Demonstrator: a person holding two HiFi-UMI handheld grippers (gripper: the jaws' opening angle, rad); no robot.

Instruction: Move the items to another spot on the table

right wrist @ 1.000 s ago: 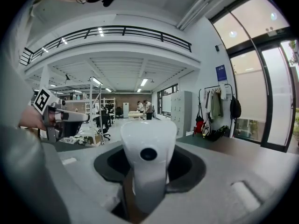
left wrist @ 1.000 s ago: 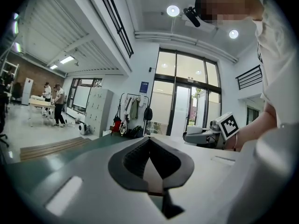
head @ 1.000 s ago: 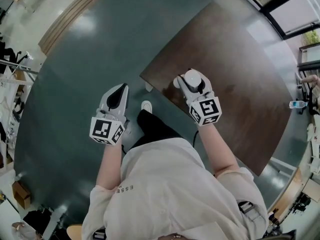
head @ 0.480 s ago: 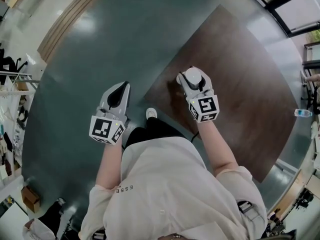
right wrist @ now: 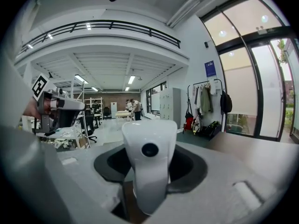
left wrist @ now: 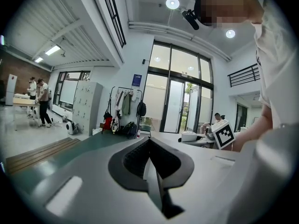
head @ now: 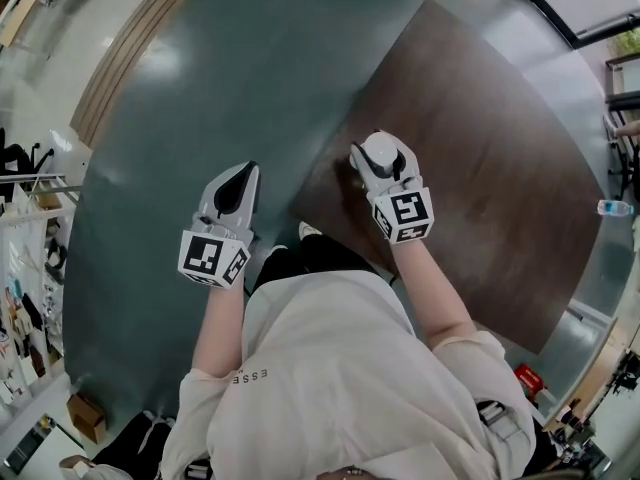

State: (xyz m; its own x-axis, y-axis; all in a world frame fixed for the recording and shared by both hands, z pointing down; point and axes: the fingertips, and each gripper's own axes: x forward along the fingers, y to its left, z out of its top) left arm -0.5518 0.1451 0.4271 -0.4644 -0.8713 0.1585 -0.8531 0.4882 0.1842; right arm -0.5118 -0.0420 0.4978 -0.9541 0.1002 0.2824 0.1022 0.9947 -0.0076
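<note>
A white rounded item with a small black dot sits upright between the jaws of my right gripper, which is shut on it. In the head view this white item is held by the right gripper above the near left corner of the dark brown table. My left gripper hangs over the green floor left of the table. Its jaws meet with nothing between them in the left gripper view. Whether the item touches the tabletop is hidden.
A water bottle stands beyond the table's right edge, and something red lies on the floor at lower right. People, lockers and a coat rack stand far off in the hall. A pale floor strip runs along the upper left.
The person has stepped, so the table corner and floor have shifted in the head view. The right gripper still holds the white item over the table's corner. The left gripper has hardly moved.
</note>
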